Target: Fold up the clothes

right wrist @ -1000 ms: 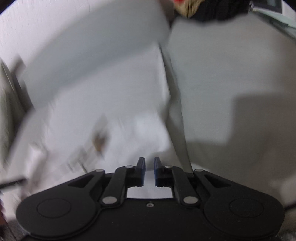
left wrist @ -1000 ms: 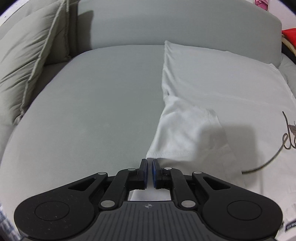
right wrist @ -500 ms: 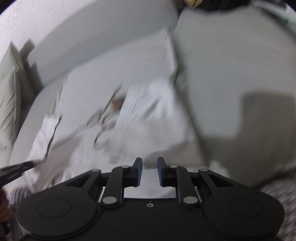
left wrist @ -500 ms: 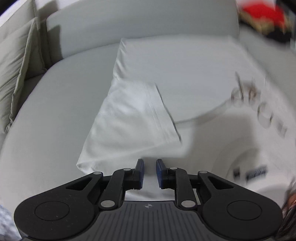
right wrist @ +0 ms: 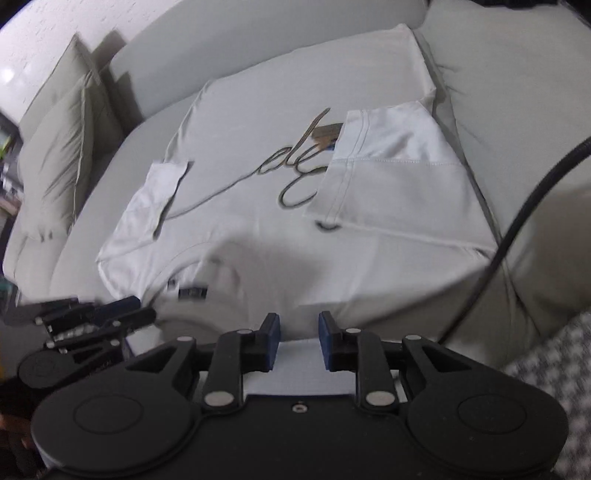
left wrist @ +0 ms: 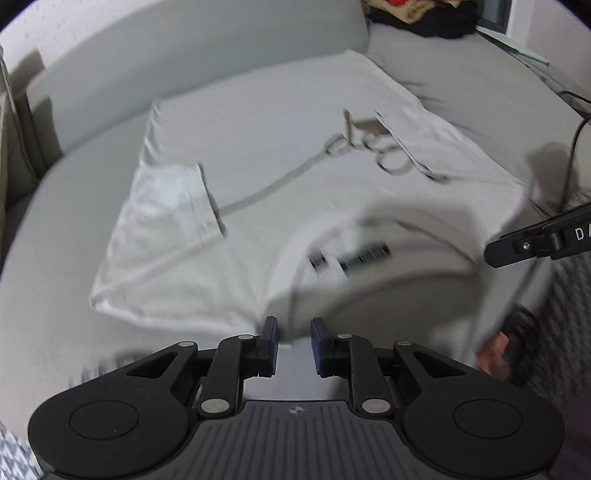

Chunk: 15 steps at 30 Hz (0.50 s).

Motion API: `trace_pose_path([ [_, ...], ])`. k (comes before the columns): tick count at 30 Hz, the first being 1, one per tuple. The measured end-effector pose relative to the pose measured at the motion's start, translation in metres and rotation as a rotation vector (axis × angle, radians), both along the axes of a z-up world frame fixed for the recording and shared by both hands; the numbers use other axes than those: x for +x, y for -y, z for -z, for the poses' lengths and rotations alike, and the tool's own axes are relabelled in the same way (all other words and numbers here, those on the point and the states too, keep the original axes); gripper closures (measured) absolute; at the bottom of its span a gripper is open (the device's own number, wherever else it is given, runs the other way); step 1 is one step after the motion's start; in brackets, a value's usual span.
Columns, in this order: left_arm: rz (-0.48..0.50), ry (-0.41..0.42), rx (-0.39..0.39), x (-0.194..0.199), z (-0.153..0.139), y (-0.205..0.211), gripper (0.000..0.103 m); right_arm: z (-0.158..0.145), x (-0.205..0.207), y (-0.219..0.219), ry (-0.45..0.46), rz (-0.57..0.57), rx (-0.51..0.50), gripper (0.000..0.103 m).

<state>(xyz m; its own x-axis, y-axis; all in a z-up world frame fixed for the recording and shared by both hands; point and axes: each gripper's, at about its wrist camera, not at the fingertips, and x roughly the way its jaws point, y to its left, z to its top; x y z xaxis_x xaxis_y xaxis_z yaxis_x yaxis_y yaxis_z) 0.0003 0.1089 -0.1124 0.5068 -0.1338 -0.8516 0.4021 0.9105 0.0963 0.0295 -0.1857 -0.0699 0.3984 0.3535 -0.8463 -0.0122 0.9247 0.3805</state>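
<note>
A white T-shirt (left wrist: 280, 122) with a script print lies flat on the grey sofa, collar and label (left wrist: 347, 258) nearest me. Its left sleeve (left wrist: 166, 199) and right sleeve (right wrist: 391, 162) are folded in over the body. My left gripper (left wrist: 294, 328) hovers over the collar edge. Its jaws are opening, with only a small gap and no cloth pinched. My right gripper (right wrist: 299, 325) hangs at the shirt's near hem beside the collar. Its jaws are opening too, with nothing gripped. Each gripper shows in the other's view: right gripper (left wrist: 535, 243), left gripper (right wrist: 92, 314).
The sofa backrest (left wrist: 184, 62) curves behind the shirt. Grey cushions (right wrist: 62, 147) lean at the left. A pile of dark and red clothes (left wrist: 424, 14) sits at the far right. A black cable (right wrist: 535, 192) crosses the right side above a patterned rug (right wrist: 554, 354).
The left gripper let go of the sleeve edge and swung toward the collar. The right gripper also drew back to the near edge. Both pairs of jaws have parted slightly.
</note>
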Motion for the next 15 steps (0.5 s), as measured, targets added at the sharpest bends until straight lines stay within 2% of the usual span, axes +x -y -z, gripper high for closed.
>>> trace_pose_path([
  [2, 0.006, -0.012, -0.023, -0.010, -0.006, -0.005, 0.084, -0.005, -0.009, 0.003, -0.023, 0.003, 0.009, 0.081],
  [4, -0.003, 0.059, -0.046, -0.015, -0.017, -0.005, 0.084, -0.017, -0.020, 0.007, 0.026, 0.007, 0.006, 0.081],
  [5, -0.011, 0.097, -0.060, -0.014, -0.021, -0.004, 0.084, -0.022, -0.023, 0.008, 0.054, 0.008, 0.008, 0.080],
  [7, -0.025, 0.109, -0.059, -0.001, -0.016, 0.004, 0.084, -0.028, -0.019, 0.005, 0.100, 0.012, 0.039, 0.080],
  [9, -0.039, 0.116, -0.057, 0.012, -0.010, 0.012, 0.084, -0.023, -0.009, 0.000, 0.109, 0.008, 0.075, 0.080],
  [12, -0.023, 0.029, 0.033, 0.017, 0.015, 0.028, 0.086, -0.005, 0.001, -0.017, 0.093, -0.024, 0.033, 0.080],
  [15, 0.057, 0.017, 0.087, -0.005, 0.008, 0.037, 0.088, 0.006, -0.008, -0.019, 0.041, -0.028, 0.007, 0.080],
])
